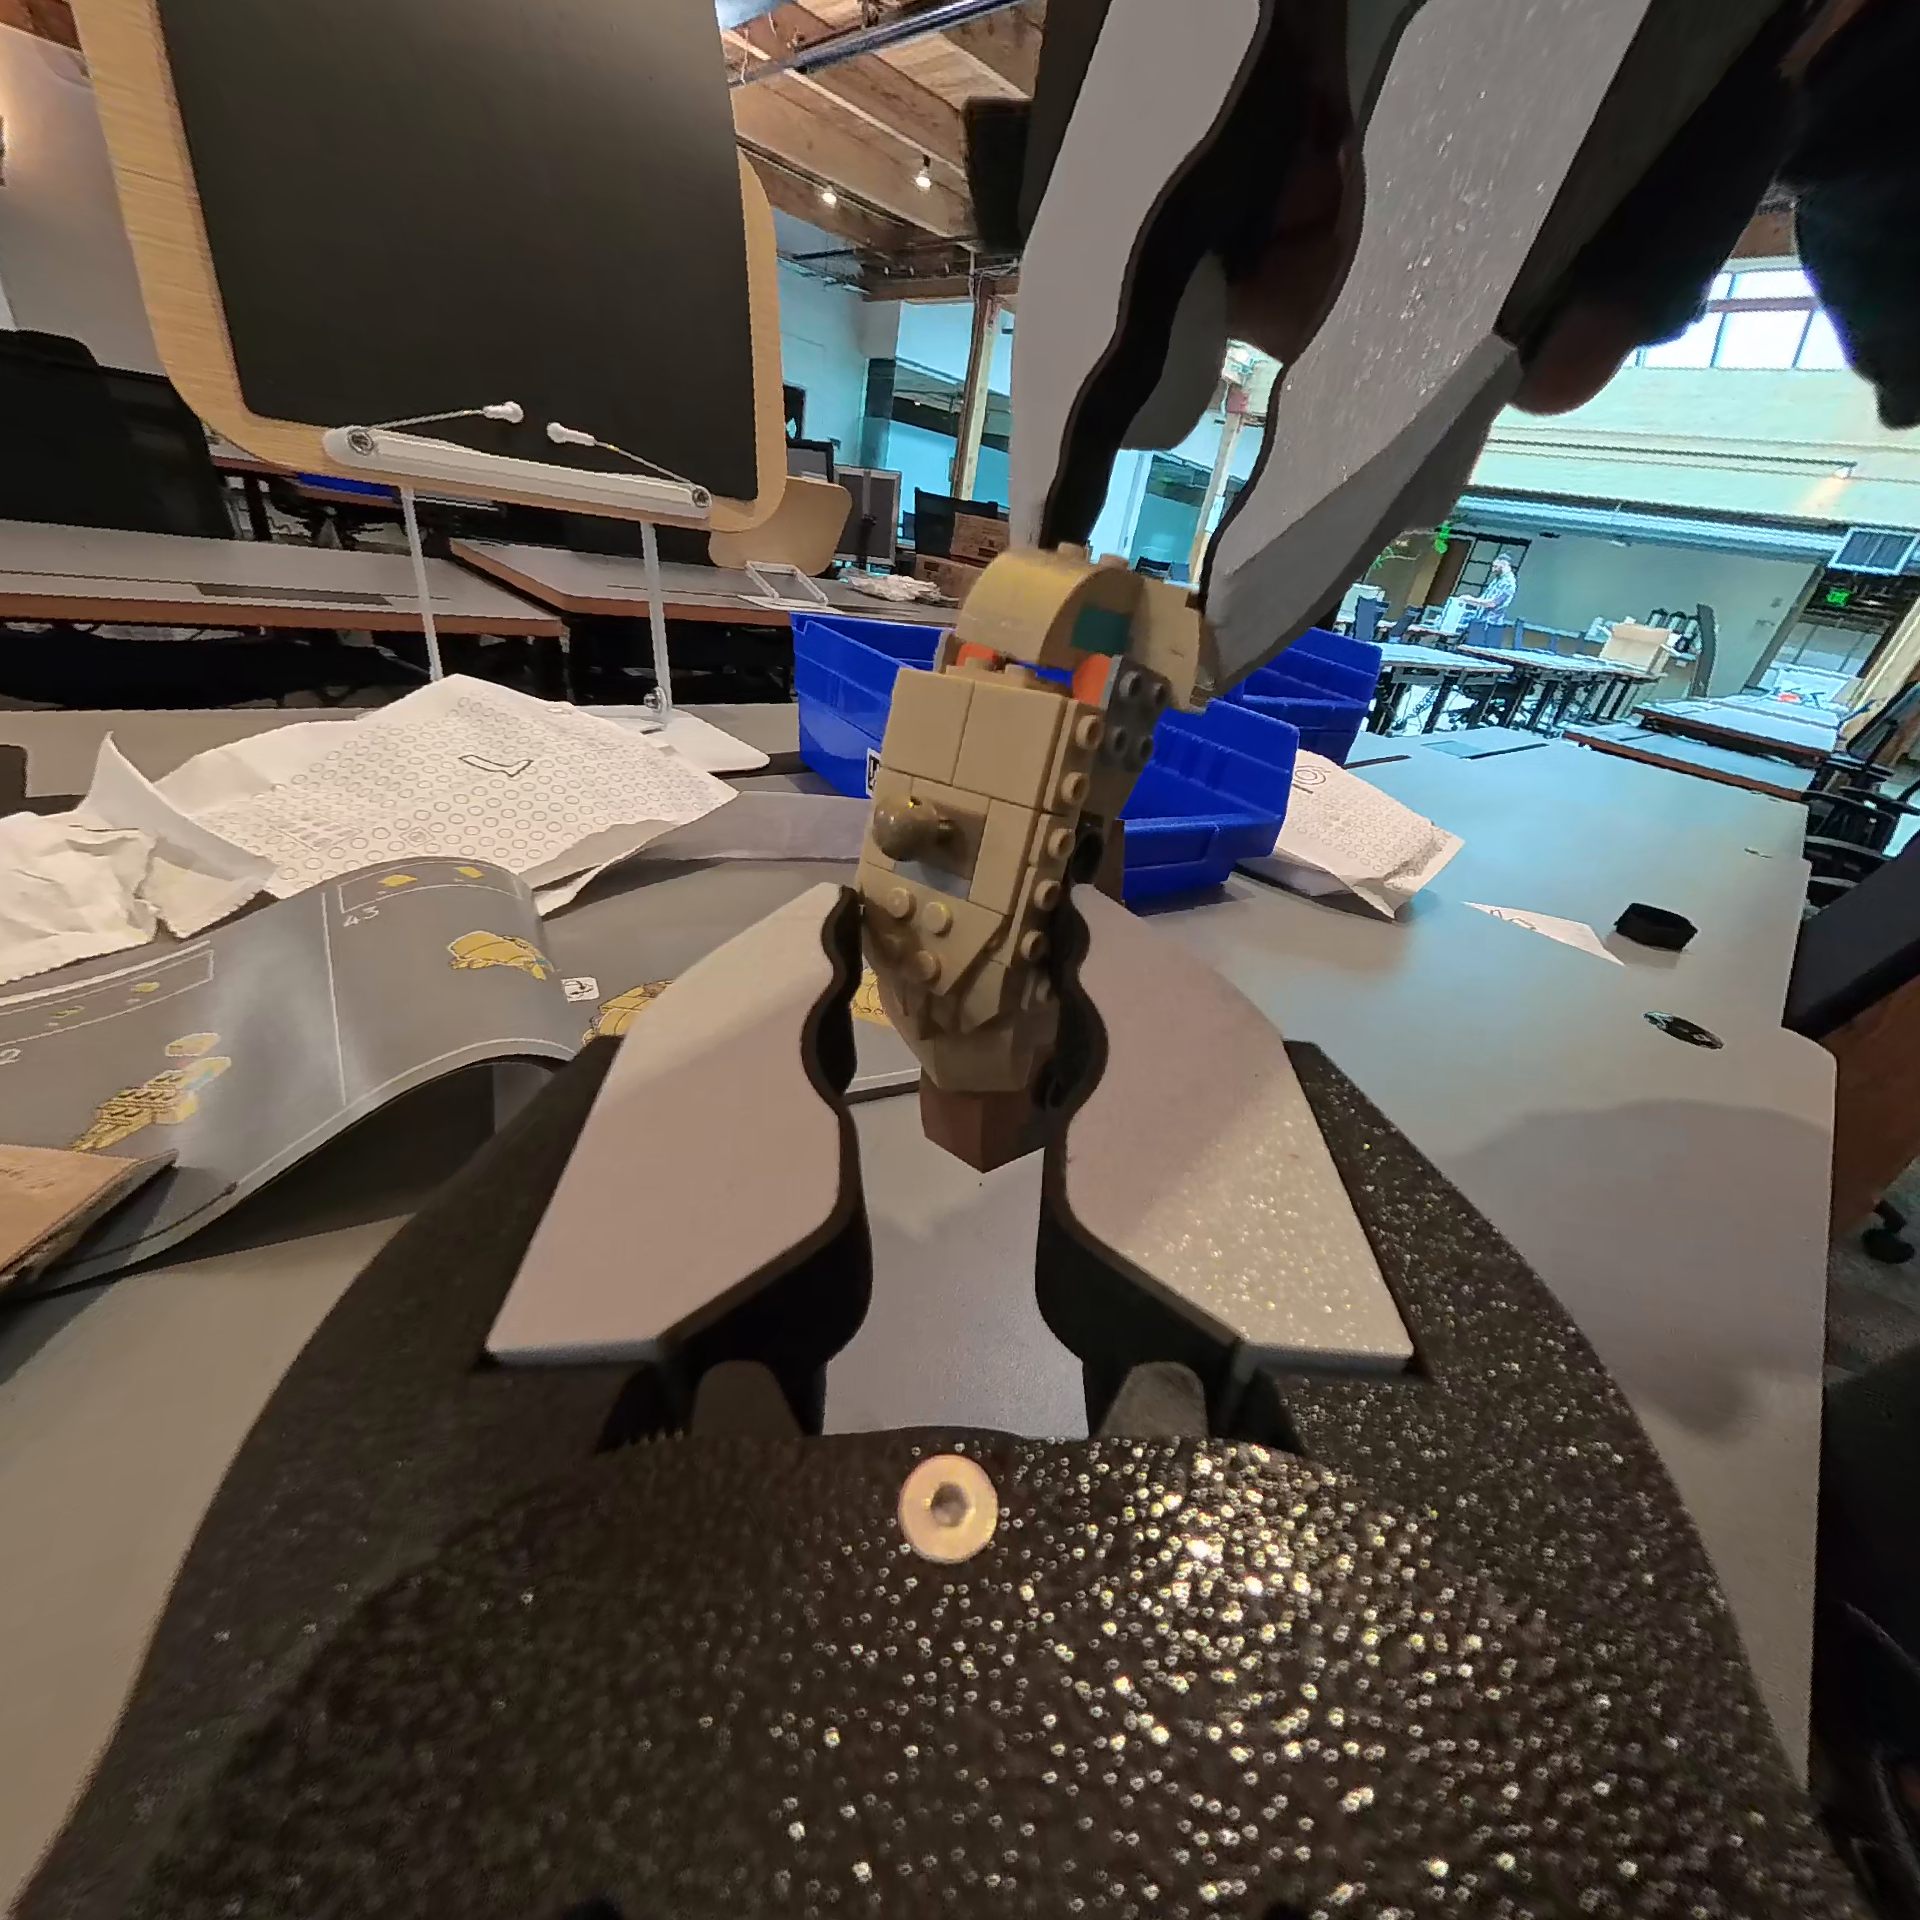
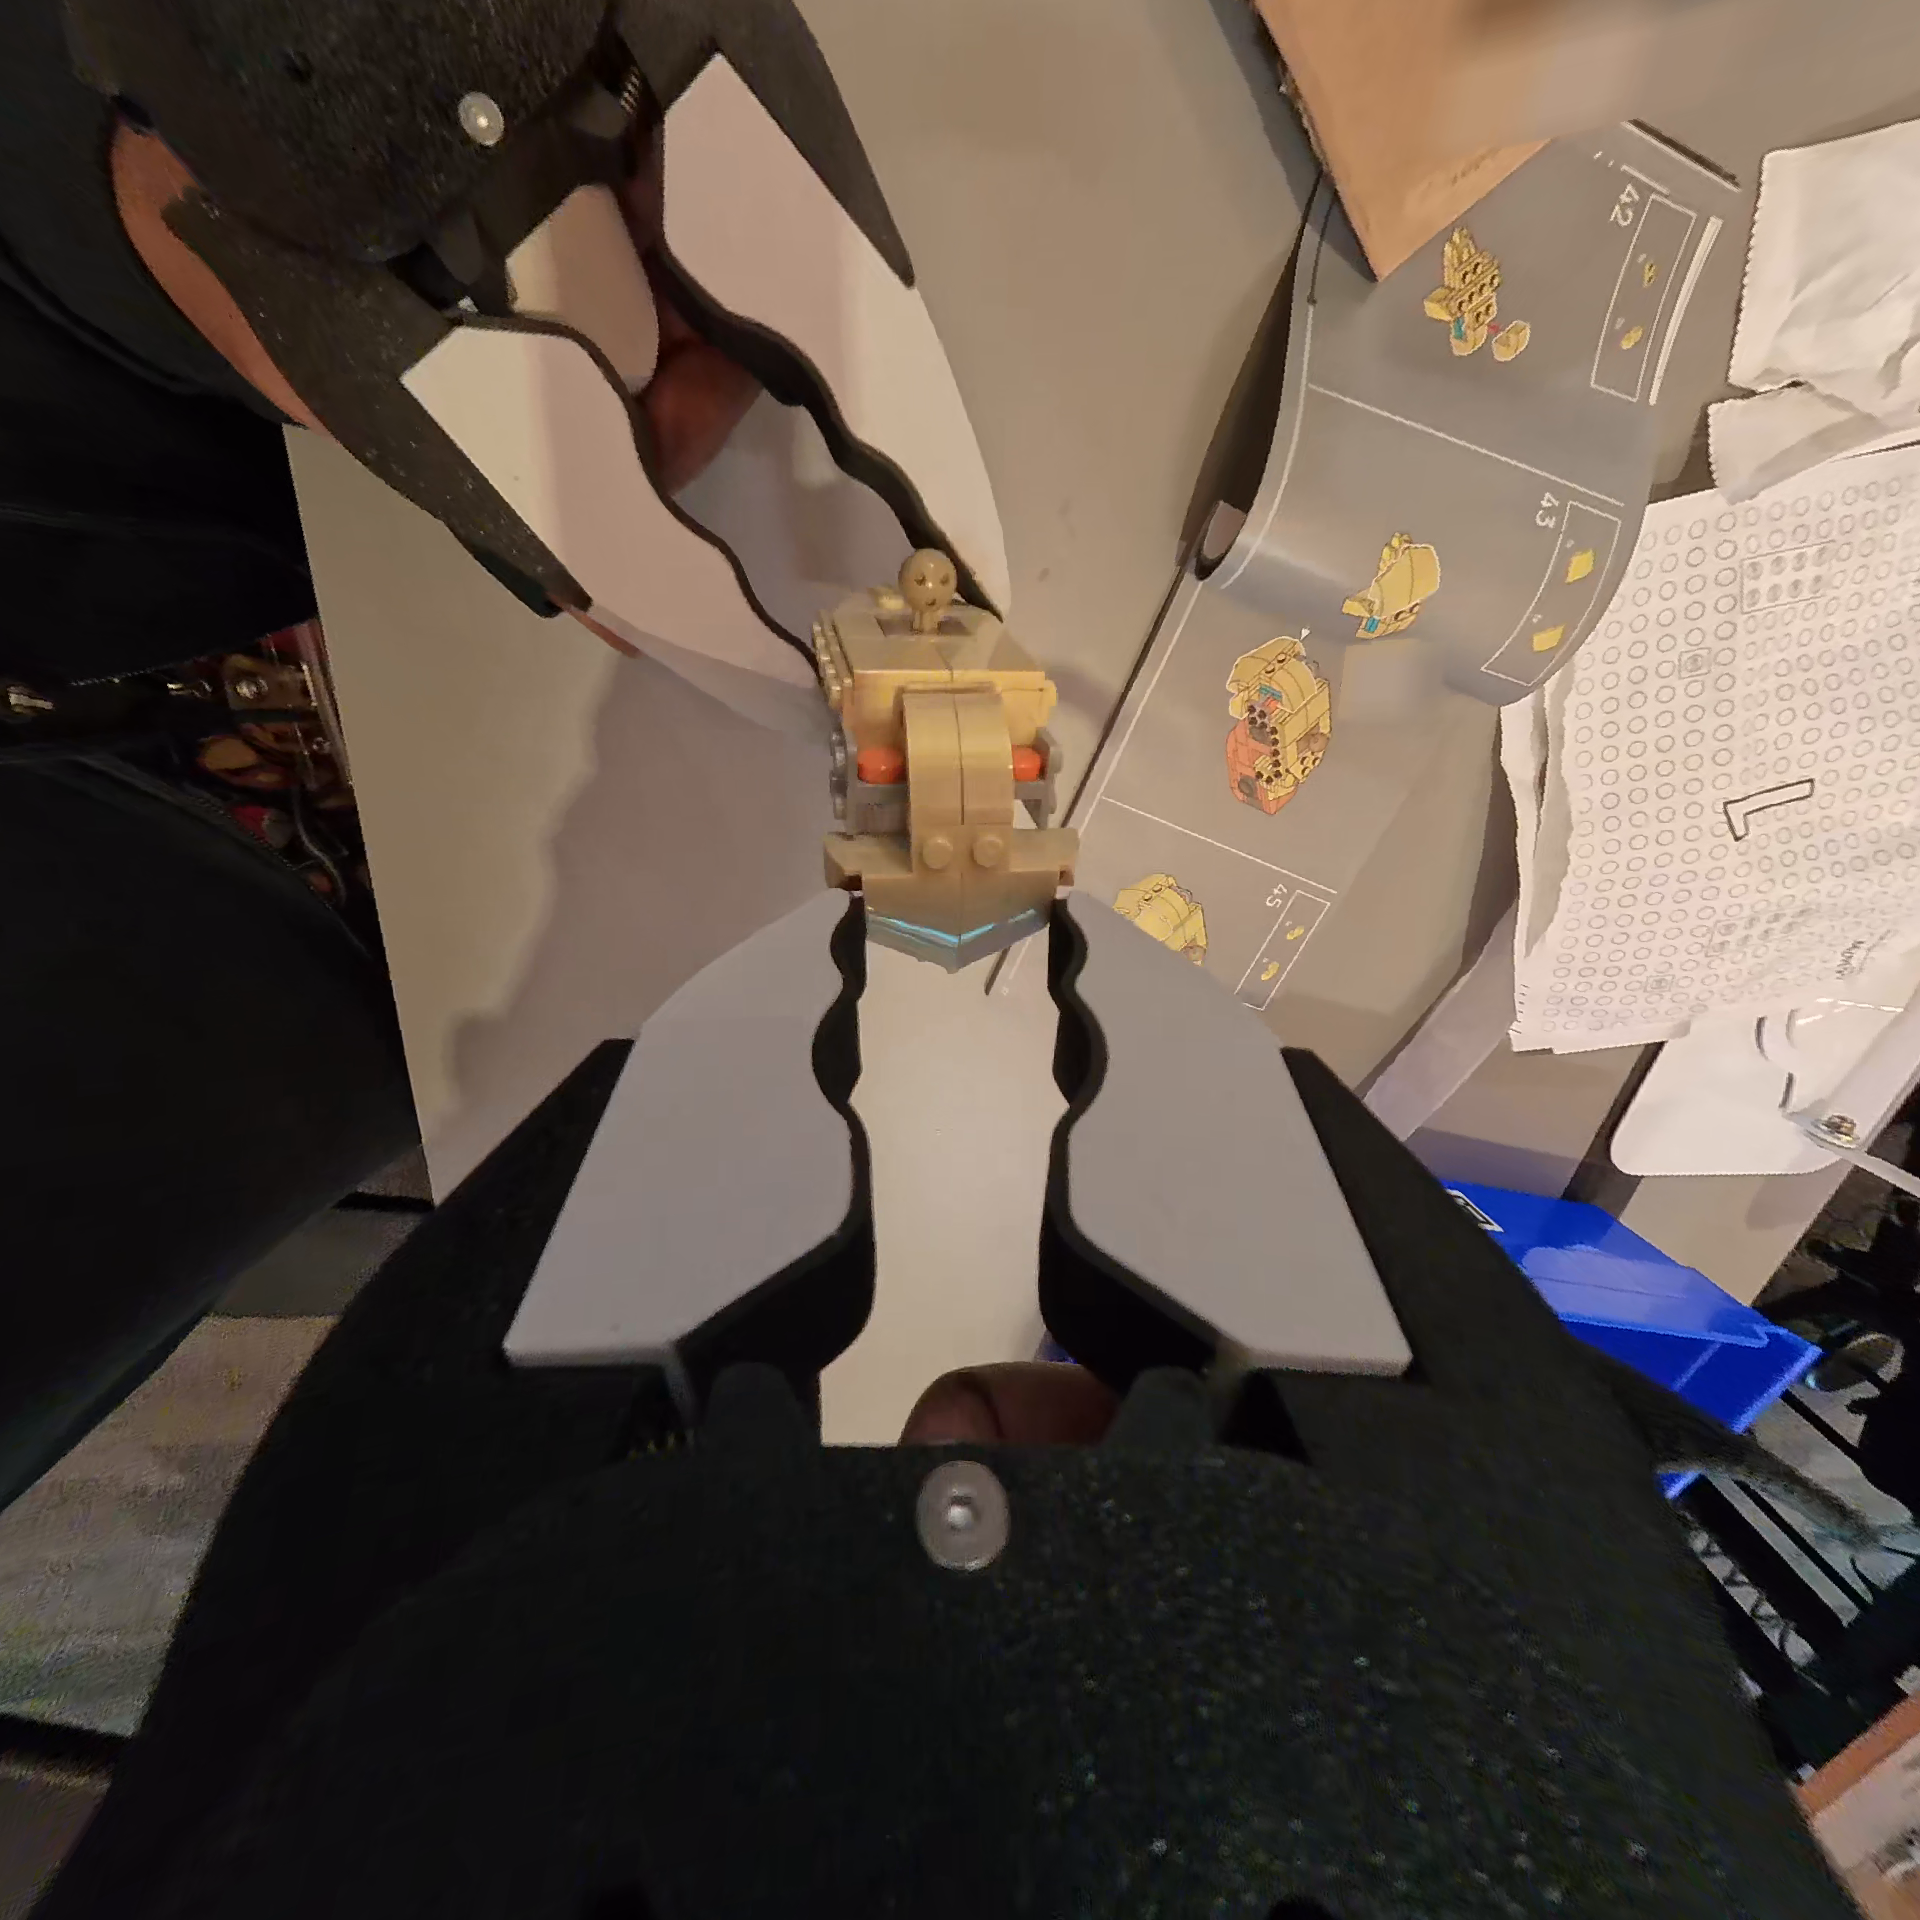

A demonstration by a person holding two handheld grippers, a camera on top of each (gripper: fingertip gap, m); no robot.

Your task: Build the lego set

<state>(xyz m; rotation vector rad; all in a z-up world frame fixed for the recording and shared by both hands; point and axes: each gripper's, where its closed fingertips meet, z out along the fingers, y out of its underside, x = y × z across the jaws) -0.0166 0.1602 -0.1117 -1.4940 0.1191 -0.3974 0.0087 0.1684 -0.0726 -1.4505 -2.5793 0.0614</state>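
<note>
A: Left gripper (image 1: 951,997) — clamping on the lower end of a tan brick-built model (image 1: 987,852) with studs along one side, orange round pieces and a dark brown block at its bottom. Both black wavy pads (image 1: 831,997) pressing on it, jaws narrowed to the model's width. Holding it upright, clear of the grey tabletop (image 1: 1455,1039).

B: Right gripper (image 2: 956,925) — closing from the opposite end of the same model (image 2: 940,758). Fingertips (image 2: 847,935) pinching the tan end piece with the grey, blue-streaked underside. Narrow gap, gripping that end. In the left wrist view, coming down from above (image 1: 1132,582) onto the model's rounded top.

A: Surroundings — lying open at the left, a grey instruction booklet (image 1: 312,997) with yellow build diagrams, its page curling up. Beside it, crumpled white paper bags (image 1: 447,779) printed with small circles.

B: Sitting behind the model, blue plastic bins (image 1: 1195,790). Standing further back at the left, a black panel in a pale wooden frame (image 1: 457,239) on thin white legs. Small black ring (image 1: 1657,923) resting on the table at the right, well apart.
</note>
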